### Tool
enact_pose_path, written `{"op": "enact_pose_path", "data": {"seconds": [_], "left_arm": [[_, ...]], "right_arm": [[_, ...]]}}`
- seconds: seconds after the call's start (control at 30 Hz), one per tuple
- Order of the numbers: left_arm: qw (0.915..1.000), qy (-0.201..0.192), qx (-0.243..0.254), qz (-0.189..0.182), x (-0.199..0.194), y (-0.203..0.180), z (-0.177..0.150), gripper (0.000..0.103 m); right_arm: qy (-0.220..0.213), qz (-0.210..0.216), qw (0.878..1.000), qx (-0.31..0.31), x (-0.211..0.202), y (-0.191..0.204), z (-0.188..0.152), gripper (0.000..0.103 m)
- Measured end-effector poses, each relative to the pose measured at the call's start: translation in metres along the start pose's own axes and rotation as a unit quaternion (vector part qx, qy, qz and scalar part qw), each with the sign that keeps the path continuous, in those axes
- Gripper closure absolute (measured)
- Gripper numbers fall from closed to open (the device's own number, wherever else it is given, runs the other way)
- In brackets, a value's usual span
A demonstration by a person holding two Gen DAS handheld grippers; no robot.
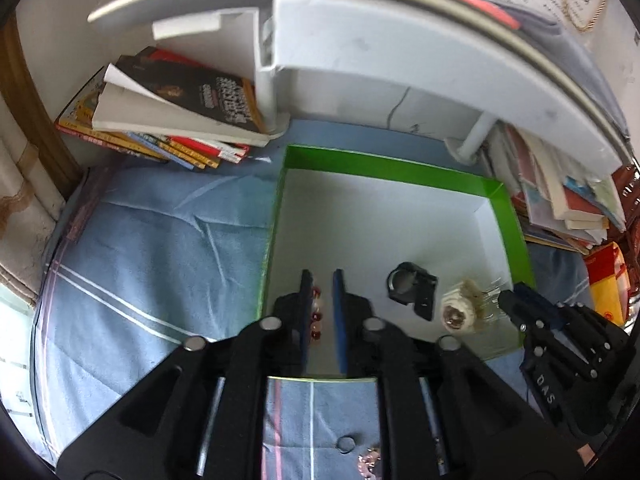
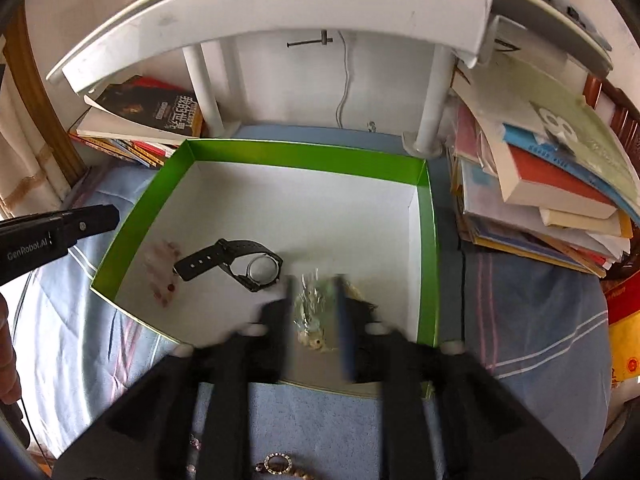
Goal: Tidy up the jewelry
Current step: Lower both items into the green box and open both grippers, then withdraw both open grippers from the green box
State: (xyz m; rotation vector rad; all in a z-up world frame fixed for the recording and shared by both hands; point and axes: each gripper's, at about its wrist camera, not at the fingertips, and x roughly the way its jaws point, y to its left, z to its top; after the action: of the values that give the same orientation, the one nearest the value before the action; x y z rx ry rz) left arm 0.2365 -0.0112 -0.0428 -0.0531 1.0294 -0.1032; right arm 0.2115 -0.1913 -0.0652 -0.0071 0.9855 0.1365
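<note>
The left gripper (image 1: 320, 280) hangs over the near left corner of a green-walled box (image 1: 384, 168), its blue-padded jaws standing slightly apart with a red-and-white bead bracelet (image 1: 316, 314) lying between them on the white floor, the pads not seen pressing on it. The right gripper (image 2: 314, 284), blurred in its own view, is poised over the near right part of the same box (image 2: 304, 156), jaws spread either side of a cream flower-shaped ornament in crinkled clear wrap (image 2: 310, 312) that rests on the floor; no pad appears to grip it. Between the two pieces lies a black wristwatch (image 2: 240, 262), strap looped, face up, apart from both. In the left wrist view the watch (image 1: 412, 284) sits just left of the cream ornament (image 1: 460, 312), with the right gripper (image 1: 508, 300) at the ornament's right side. The box stands on a blue striped cloth (image 1: 152, 248). On the cloth in front of the box, outside it, lie a small ring (image 1: 346, 444) and a pinkish trinket (image 1: 370, 462); the right wrist view shows a stone-set ring pendant (image 2: 276, 462) there too. Stacks of books (image 2: 552, 200) flank a white shelf (image 2: 280, 4) behind the box.
</note>
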Motion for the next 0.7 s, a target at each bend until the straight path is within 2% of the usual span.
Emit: {"op": "enact_pose_path", "data": {"seconds": [0.03, 0.23, 0.37, 0.43, 0.47, 0.53, 0.6, 0.7], "left_arm": [[1.0000, 0.001, -0.001, 0.000, 0.000, 0.002, -0.001, 0.068], [0.9999, -0.006, 0.008, 0.011, -0.023, 0.012, -0.032, 0.056], [0.9991, 0.018, 0.036, 0.010, -0.029, 0.012, -0.079, 0.055], [0.9973, 0.050, 0.054, -0.004, -0.021, 0.007, -0.106, 0.055], [0.9961, 0.066, 0.057, -0.015, -0.016, 0.005, -0.118, 0.055], [0.9928, 0.102, 0.050, -0.037, -0.004, 0.003, -0.138, 0.055], [0.9900, 0.123, 0.045, -0.052, 0.004, 0.001, -0.150, 0.057], [0.9877, 0.132, 0.053, -0.065, 0.008, -0.005, -0.158, 0.058]], "right_arm": [[-0.007, 0.005, 1.000, 0.009, -0.006, -0.002, -0.001, 0.051], [-0.023, 0.007, 0.999, 0.041, -0.046, -0.019, -0.027, 0.049], [0.003, -0.007, 0.999, 0.047, -0.059, -0.026, -0.067, 0.049], [0.044, -0.009, 0.998, 0.048, -0.051, -0.026, -0.096, 0.052], [0.058, -0.010, 0.997, 0.048, -0.047, -0.025, -0.104, 0.057], [0.090, -0.011, 0.995, 0.049, -0.038, -0.020, -0.126, 0.058], [0.103, -0.012, 0.993, 0.047, -0.036, -0.014, -0.139, 0.058], [0.109, -0.007, 0.993, 0.047, -0.037, -0.007, -0.147, 0.058]]}}
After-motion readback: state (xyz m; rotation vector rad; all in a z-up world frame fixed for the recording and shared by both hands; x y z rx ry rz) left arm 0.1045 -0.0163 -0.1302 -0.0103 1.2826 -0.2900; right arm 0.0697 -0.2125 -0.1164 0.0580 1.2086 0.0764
